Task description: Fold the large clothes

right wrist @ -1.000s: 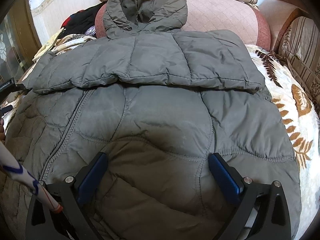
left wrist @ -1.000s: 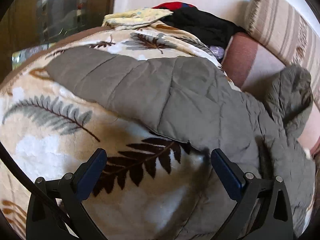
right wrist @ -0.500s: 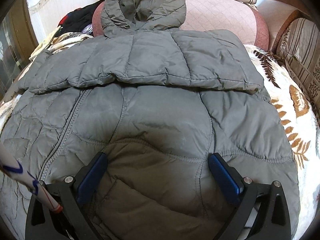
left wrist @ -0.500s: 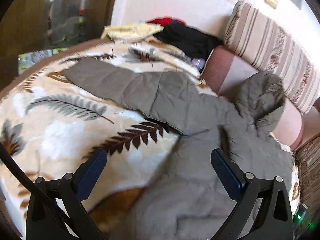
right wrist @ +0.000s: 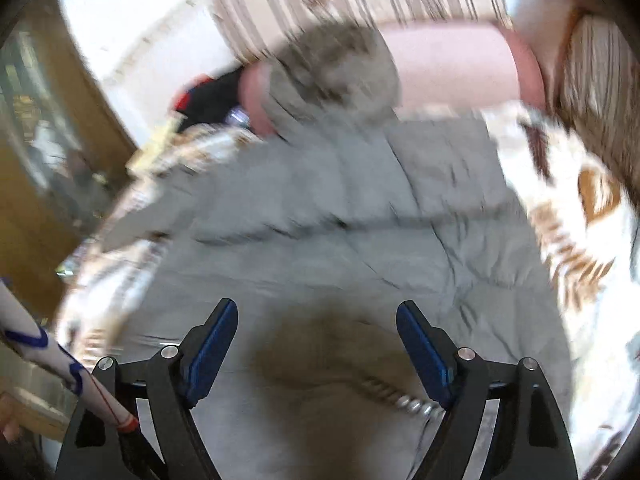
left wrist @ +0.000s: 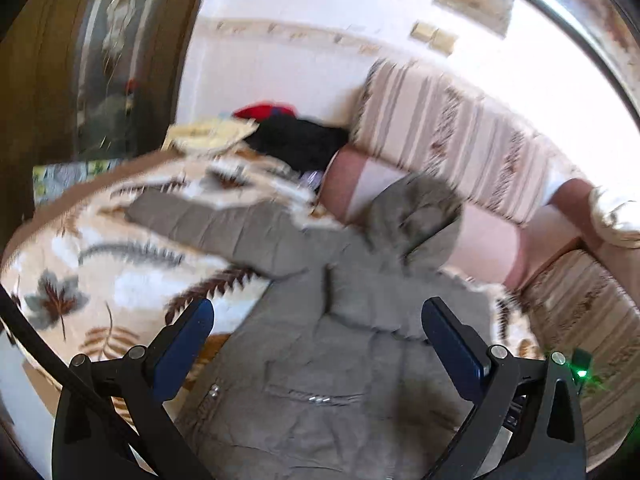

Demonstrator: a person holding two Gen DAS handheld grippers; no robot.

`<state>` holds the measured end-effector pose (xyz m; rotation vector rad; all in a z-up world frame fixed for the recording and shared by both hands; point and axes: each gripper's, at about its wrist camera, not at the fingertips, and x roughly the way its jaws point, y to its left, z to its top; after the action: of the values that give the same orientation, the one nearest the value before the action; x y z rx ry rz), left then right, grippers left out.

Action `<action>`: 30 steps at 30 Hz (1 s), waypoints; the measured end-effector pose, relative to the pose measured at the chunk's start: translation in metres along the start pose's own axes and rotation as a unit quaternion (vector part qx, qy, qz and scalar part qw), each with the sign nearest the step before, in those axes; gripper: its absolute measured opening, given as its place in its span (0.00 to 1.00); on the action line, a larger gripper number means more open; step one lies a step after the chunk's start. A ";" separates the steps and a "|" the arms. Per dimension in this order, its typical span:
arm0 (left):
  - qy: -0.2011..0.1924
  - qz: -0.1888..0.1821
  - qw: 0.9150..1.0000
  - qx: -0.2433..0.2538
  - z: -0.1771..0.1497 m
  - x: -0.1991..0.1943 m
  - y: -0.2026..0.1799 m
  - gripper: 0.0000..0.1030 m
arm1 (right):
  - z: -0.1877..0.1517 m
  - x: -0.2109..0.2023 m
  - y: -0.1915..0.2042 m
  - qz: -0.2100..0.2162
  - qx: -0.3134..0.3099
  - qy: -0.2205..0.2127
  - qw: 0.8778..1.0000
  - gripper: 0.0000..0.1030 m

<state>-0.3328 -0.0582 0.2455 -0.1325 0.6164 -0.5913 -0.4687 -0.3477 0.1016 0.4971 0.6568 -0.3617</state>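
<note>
**Both hand-held grippers lifted clear of the jacket, one sleeve folded across**

One grey quilted jacket (left wrist: 320, 360) is seen spread on the leaf-patterned blanket (left wrist: 80, 280), its hood (left wrist: 416, 216) resting against the pink cushion (left wrist: 488, 240) of the striped sofa (left wrist: 440, 120). One sleeve is laid across the chest (right wrist: 340, 184), while the other sleeve (left wrist: 208, 220) is stretched out flat over the blanket. Compared with a second ago, far more of the garment is taken in by both views, so both tools have been raised and drawn back. The left hand-held gripper (left wrist: 316, 332) is held wide apart with nothing between its pads. The right hand-held gripper (right wrist: 316, 344) is closing, though its pads (right wrist: 212, 352) are well apart and only bare air sits between them above the zipper (right wrist: 400, 396). The outstretched sleeve is judged to be the next part to be folded in. A heap of other clothes (left wrist: 292, 136) is left at the far edge.
</note>
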 end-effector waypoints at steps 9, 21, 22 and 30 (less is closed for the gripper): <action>-0.064 -0.078 0.995 0.009 0.060 -0.113 -0.035 1.00 | 0.065 -0.189 0.099 0.069 -0.012 -0.142 0.987 0.92; -0.085 -0.120 0.988 0.040 0.072 -0.154 -0.058 1.00 | 0.074 -0.285 0.165 0.038 -0.115 -0.242 0.963 0.95; -0.068 -0.110 0.991 0.045 0.065 -0.140 -0.059 1.00 | 0.068 -0.278 0.165 0.032 -0.119 -0.237 0.964 0.95; 0.036 -0.047 0.998 0.017 0.029 -0.013 -0.021 1.00 | 0.040 -0.118 0.092 -0.031 -0.099 -0.099 0.990 0.95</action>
<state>-0.3344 -0.0696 0.2818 -0.1081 0.6726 -0.6989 -0.4933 -0.2742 0.2360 0.2484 0.5093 -0.3938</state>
